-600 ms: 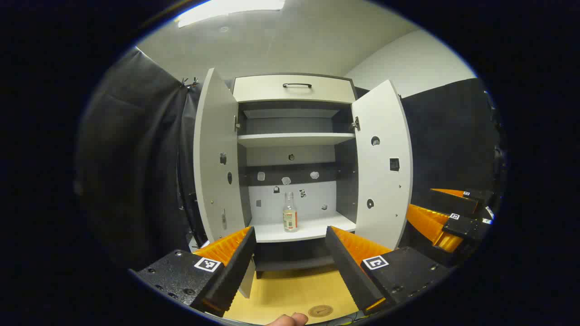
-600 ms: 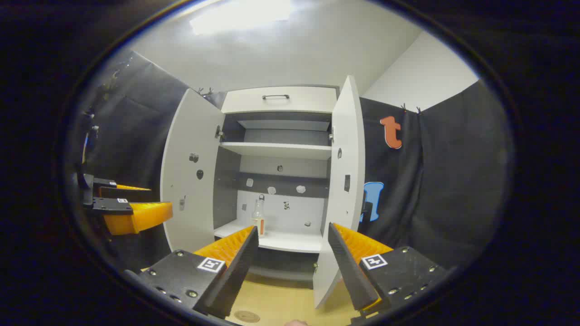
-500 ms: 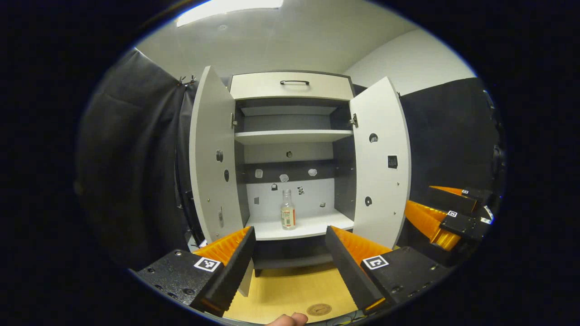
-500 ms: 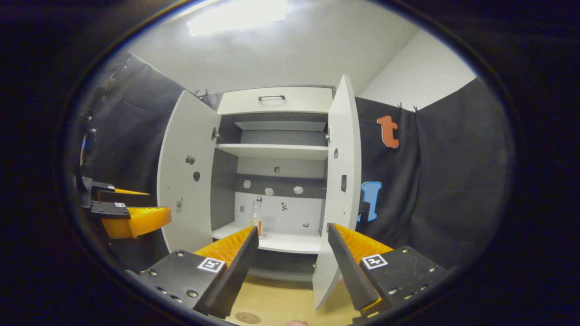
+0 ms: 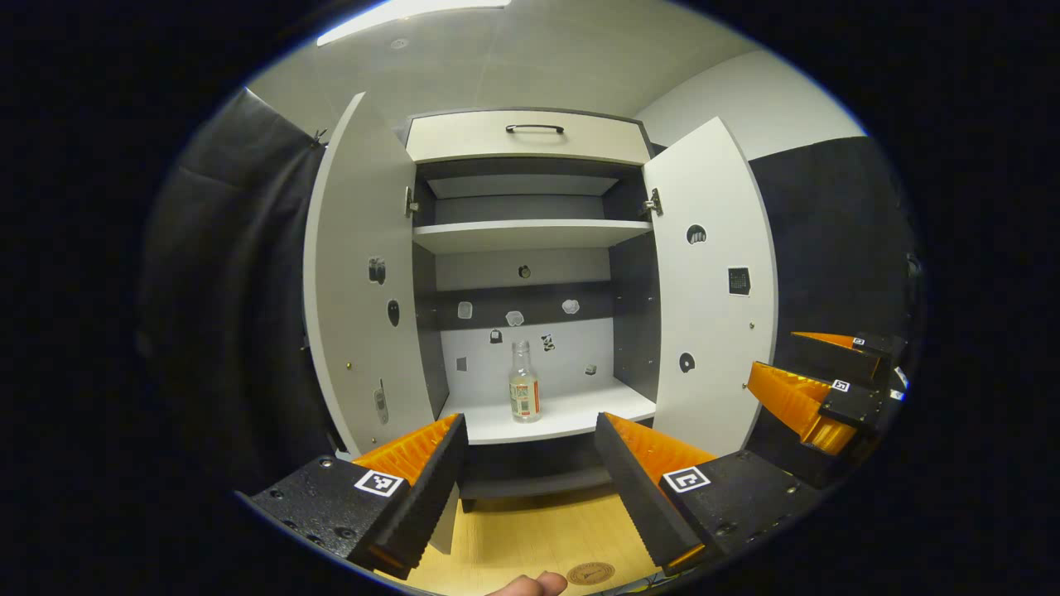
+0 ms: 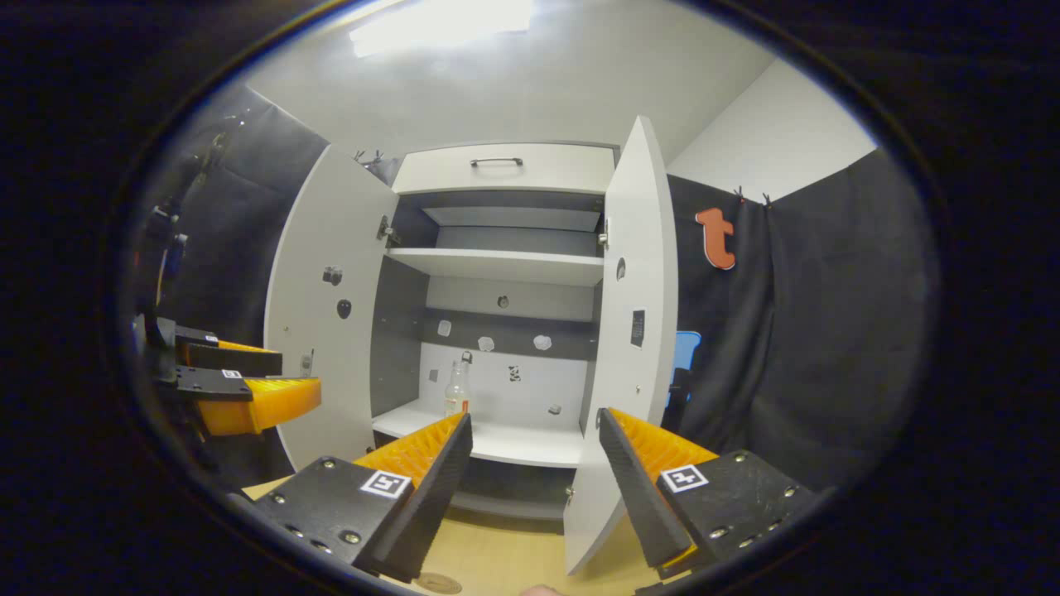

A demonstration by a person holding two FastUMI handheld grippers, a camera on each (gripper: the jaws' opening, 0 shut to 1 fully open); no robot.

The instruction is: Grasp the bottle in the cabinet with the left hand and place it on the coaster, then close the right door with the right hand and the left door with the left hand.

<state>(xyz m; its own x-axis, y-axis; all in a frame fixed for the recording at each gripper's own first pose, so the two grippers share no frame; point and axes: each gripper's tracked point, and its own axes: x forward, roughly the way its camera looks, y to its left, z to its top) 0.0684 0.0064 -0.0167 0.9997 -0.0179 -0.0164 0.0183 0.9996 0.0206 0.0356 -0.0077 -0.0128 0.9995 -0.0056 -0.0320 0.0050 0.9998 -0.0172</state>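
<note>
Partly hidden: coaster (image 5: 590, 573) cut off at your view's bottom edge.
Bottle (image 5: 524, 394) stands upright in the cabinet (image 5: 530, 240), well beyond your left gripper (image 5: 530, 480); both it and the right gripper (image 6: 537, 484) gape wide, empty.

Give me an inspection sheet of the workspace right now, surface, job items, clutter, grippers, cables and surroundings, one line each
Surface: wooden table in front of the cabinet.
Job's things: bottle upright on the lower shelf, untouched; coaster on the table, bare; left door and right door both open.
Clutter: small stickers on the back panel and doors; upper shelf holds nothing seen.
Grippers: left gripper open, aimed at the bottle, short of the cabinet; right gripper open, near the right door's edge, holding nothing.
Cables: nothing seen.
Surroundings: black cloth walls, white ceiling with a light, drawer on top, shut.
</note>
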